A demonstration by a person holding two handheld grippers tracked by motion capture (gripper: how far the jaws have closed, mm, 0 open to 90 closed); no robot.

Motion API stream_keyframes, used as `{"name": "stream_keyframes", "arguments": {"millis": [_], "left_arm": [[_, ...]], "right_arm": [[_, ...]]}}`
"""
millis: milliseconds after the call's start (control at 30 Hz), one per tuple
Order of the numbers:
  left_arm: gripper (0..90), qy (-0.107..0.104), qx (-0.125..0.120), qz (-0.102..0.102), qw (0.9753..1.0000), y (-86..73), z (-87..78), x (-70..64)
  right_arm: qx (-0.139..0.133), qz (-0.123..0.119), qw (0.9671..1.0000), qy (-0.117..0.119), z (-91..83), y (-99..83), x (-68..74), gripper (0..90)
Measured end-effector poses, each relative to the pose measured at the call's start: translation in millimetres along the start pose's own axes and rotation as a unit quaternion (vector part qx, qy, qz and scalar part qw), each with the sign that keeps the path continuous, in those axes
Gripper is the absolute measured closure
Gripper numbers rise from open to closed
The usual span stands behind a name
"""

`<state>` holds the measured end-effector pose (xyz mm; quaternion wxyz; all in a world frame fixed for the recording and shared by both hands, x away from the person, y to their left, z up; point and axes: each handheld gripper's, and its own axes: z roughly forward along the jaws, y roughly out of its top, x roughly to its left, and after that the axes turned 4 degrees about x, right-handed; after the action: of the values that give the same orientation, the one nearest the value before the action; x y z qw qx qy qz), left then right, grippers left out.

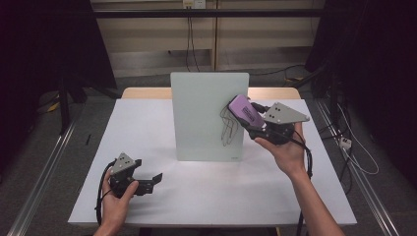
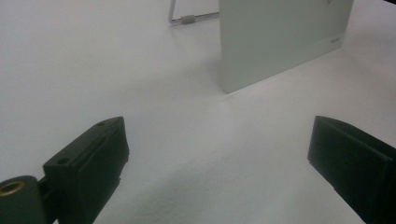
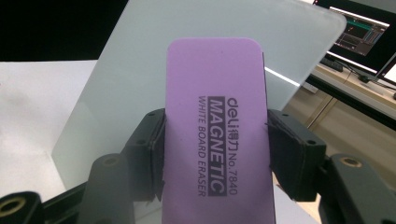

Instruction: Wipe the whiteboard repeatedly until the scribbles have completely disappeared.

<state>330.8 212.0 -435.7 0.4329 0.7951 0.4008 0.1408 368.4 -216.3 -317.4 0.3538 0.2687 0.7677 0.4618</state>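
Purple foam shows between the jaws of the right gripper (image 1: 249, 119): it is clamped on a whiteboard eraser (image 1: 244, 111), squeezing it by its long sides, with the printed face toward that gripper's camera. The eraser is held up against the right part of a small frosted whiteboard (image 1: 204, 108) standing upright on the white counter (image 1: 147, 128), right beside some thin black pen lines (image 1: 228, 129); whether the pad actually touches the board I can't quite tell from here. Over on the near left, the left gripper (image 1: 152, 180) sits low over the counter with its jaws spread wide and nothing between them, well apart from the board.
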Motion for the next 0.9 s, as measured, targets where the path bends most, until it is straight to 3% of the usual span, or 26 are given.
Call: {"name": "stream_keyframes", "arguments": {"millis": [267, 567, 900], "left_arm": [[5.0, -0.001, 0.001, 0.001, 1.0, 0.0, 0.4, -0.1], [5.0, -0.001, 0.001, -0.002, 1.0, -0.3, 1.0, -0.1], [5.0, -0.001, 0.003, 0.0, 1.0, -0.3, 1.0, -0.9]], "right_arm": [[-0.011, -0.023, 0.9996, -0.008, 9.4, 16.8, -10.1, 42.2], [0.003, -0.056, 0.9982, -0.02, 23.1, 23.2, -10.7, 42.2], [0.007, -0.068, 0.997, -0.037, 26.7, 23.8, -6.6, 42.2]]}}
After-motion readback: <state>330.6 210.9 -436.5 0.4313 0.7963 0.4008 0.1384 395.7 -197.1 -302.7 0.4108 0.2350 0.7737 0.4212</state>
